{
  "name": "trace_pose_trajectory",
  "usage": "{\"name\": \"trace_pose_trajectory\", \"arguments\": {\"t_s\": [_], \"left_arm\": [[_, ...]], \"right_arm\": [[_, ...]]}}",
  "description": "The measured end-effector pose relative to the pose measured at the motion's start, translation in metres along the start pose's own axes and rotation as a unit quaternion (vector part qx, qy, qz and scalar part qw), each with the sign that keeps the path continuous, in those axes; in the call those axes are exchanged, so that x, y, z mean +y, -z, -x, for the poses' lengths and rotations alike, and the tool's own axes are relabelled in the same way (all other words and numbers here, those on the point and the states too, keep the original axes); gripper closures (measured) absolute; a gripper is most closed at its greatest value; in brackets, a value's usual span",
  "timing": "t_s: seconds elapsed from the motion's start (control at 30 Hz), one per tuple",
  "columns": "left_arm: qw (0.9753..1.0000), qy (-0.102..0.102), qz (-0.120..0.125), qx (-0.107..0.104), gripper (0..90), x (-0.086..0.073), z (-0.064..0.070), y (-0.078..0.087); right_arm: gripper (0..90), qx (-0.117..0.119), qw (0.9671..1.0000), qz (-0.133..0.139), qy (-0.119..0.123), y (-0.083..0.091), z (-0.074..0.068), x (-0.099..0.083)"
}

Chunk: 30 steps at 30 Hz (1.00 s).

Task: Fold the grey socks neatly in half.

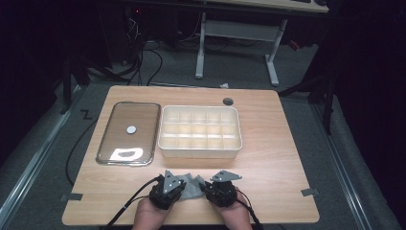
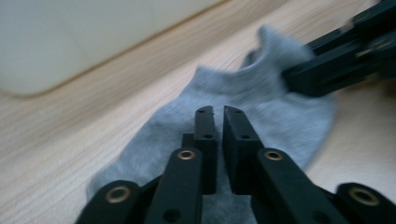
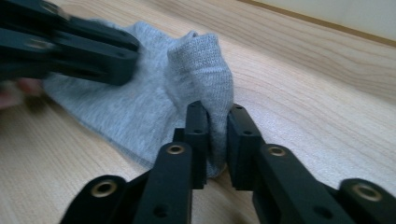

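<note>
two tongs meet over one grey sock (image 1: 192,186) lying flat at the bench's (image 1: 268,158) near edge. left tongs (image 2: 218,111) sit nearly pressed together on its middle; right tongs (image 3: 218,108) pinch a raised fold. its long axis runs left to right between them.

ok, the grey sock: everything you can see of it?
The sock is a short, light grey ankle sock of fine knit, lying mostly flat and a bit rumpled on the wooden table near its front edge, in front of the white divided box. The right gripper pinches a raised fold of it between its jaws. The left gripper sits over the other end, jaws nearly closed on the fabric.
</note>
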State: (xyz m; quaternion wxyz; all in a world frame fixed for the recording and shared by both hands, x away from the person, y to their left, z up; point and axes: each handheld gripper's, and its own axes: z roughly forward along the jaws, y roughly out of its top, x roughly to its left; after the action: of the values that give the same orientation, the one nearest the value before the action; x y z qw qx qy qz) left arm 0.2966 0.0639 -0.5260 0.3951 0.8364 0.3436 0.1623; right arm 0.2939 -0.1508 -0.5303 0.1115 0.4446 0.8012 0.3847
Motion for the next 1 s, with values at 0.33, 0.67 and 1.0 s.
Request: {"name": "trace_pose_trajectory", "arguments": {"t_s": [0.33,0.67,1.0], "left_arm": [[0.9996,-0.019,-0.004,0.022,87.0,0.002,0.011,-0.011],[0.9983,-0.052,-0.002,0.027,86.0,0.016,0.035,-0.029],[0.9989,0.013,0.041,0.016,67.4,0.021,0.016,-0.007]], "right_arm": [[86.8,0.056,0.9968,0.041,-0.041,0.021,0.009,0.002],[86.8,0.092,0.9899,0.08,-0.071,0.04,0.018,0.004],[86.6,0.065,0.9927,0.079,-0.065,0.042,0.025,-0.001]]}}
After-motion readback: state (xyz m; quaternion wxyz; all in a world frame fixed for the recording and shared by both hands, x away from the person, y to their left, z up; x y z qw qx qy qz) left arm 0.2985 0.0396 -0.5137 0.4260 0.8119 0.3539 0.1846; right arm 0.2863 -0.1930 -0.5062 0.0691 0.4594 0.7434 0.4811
